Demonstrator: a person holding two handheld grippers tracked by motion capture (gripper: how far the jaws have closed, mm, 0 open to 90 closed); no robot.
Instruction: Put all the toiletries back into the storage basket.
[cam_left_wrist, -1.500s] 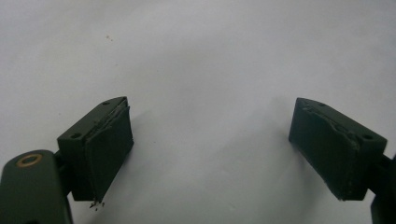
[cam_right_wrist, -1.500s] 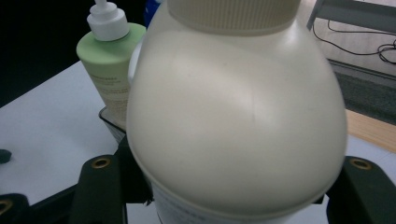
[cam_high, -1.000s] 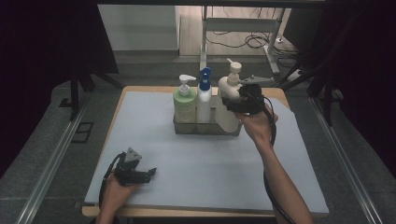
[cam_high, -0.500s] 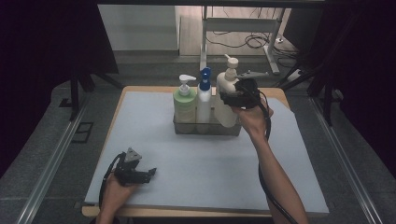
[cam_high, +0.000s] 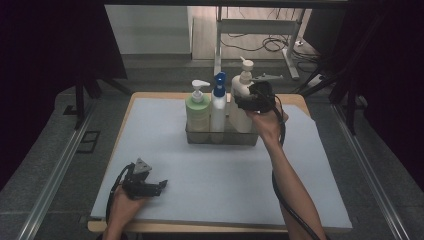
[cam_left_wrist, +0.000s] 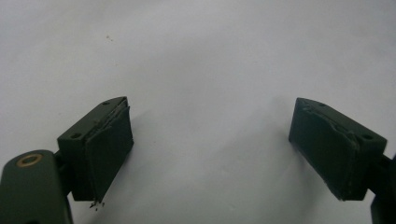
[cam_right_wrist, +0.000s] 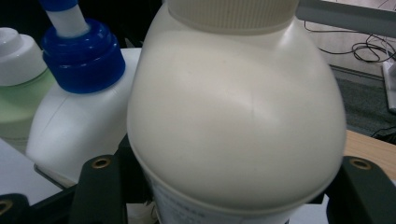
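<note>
Right gripper (cam_high: 246, 102) shifted left since earlier frame, jaws now clamped around cream pump bottle (cam_right_wrist: 236, 107) at tray's (cam_high: 222, 138) right end. Left gripper (cam_high: 161, 186) rested on surface (cam_high: 210, 170), jaws open, empty. Risk: rounded shoulder slipped from jaws during lift; blue-capped bottle (cam_right_wrist: 70, 121) alongside knocked.

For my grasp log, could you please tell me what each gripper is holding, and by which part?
The right gripper has its fingers either side of the cream pump bottle, on its body below the shoulder. The left gripper is open over the table and holds nothing.

Blue-capped bottle (cam_high: 218, 107) crowds cream bottle (cam_high: 241, 100) (touching).
</note>
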